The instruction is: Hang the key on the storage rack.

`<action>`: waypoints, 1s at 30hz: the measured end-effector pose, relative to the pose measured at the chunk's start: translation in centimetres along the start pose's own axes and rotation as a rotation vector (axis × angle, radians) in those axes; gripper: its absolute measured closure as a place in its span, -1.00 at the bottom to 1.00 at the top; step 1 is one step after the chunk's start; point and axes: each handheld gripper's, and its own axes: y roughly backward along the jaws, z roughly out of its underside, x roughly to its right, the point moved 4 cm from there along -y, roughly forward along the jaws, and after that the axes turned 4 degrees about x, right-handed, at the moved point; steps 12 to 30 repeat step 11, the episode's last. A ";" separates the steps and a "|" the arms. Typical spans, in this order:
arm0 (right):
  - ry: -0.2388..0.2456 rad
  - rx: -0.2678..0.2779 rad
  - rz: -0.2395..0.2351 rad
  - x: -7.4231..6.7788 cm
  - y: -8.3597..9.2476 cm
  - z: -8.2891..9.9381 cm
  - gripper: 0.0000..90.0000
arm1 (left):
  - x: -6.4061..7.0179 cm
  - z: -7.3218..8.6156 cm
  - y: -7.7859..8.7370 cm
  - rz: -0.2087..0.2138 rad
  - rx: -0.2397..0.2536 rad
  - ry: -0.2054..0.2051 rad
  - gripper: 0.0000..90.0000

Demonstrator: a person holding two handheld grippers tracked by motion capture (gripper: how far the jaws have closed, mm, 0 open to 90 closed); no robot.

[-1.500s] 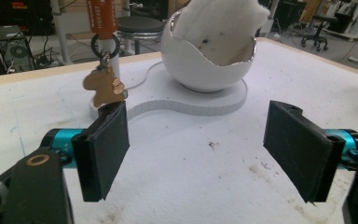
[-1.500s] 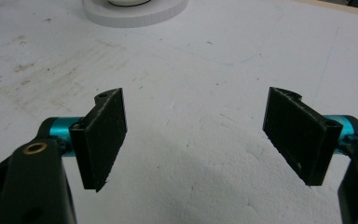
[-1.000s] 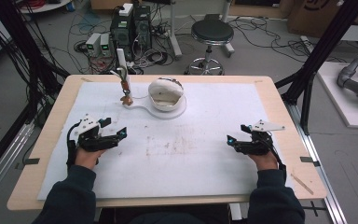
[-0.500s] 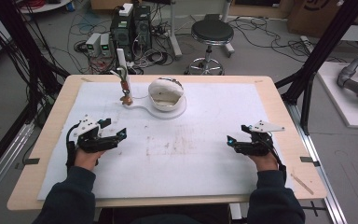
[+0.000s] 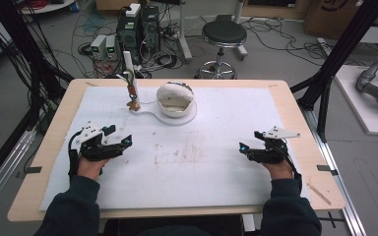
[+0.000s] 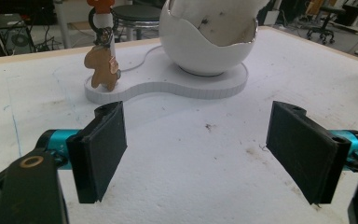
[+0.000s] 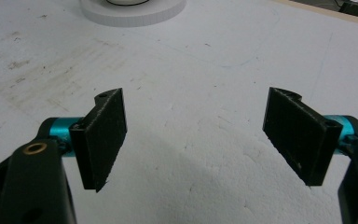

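A person seated at the bottom of the high view held a claw in each hand over a white sheet [image 5: 226, 182] that covered most of a wooden worktop [image 5: 300, 113]. The left claw [image 5: 120, 142] sat at the lower left of the frame and the right claw [image 5: 246, 149] at the lower right, well apart, both low over the sheet. Each was released, its jaws spread wide with nothing between them, as the left gripper view [image 6: 196, 149] and the right gripper view [image 7: 196, 135] both showed.

Toward the upper centre of the high view stood a white, cracked-egg-shaped shell [image 5: 174, 97] on a flat white base [image 5: 150, 114], which narrowed to the left. On that narrow end, a small brown figure [image 5: 134, 104] hung against a thin white post [image 5: 131, 81]. In the left gripper view the figure [image 6: 103, 70] was at upper left, and the shell [image 6: 205, 42] rose at upper centre, ahead of the open jaws. The sheet carried faint brown smudges near its middle. A stool [image 5: 223, 34] and computer towers [image 5: 138, 24] stood on the floor beyond the worktop.
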 end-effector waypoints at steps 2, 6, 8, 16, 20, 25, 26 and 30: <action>0.000 0.000 0.000 0.0 0.0 0.0 -0.51 | 0.0 0.0 0.0 0.000 0.000 0.001 -0.56; -0.002 0.003 -0.001 0.0 0.0 0.0 -0.51 | 0.0 0.0 0.0 -0.001 0.002 0.002 -0.56; -0.003 0.005 0.002 0.1 0.0 0.0 -0.51 | 0.0 0.0 -0.1 0.000 0.005 0.005 -0.56; -0.004 0.005 0.002 0.1 0.0 0.0 -0.52 | -0.1 0.0 -0.1 0.000 0.004 0.005 -0.56; -0.004 0.005 0.002 0.1 0.0 0.0 -0.52 | -0.1 0.0 -0.1 0.000 0.004 0.005 -0.56; -0.004 0.005 0.002 0.1 0.0 0.0 -0.52 | -0.1 0.0 -0.1 0.000 0.004 0.005 -0.56; -0.004 0.005 0.002 0.1 0.0 0.0 -0.52 | -0.1 0.0 -0.1 0.000 0.004 0.005 -0.56; -0.004 0.005 0.002 0.1 0.0 0.0 -0.52 | -0.1 0.0 -0.1 0.000 0.004 0.005 -0.56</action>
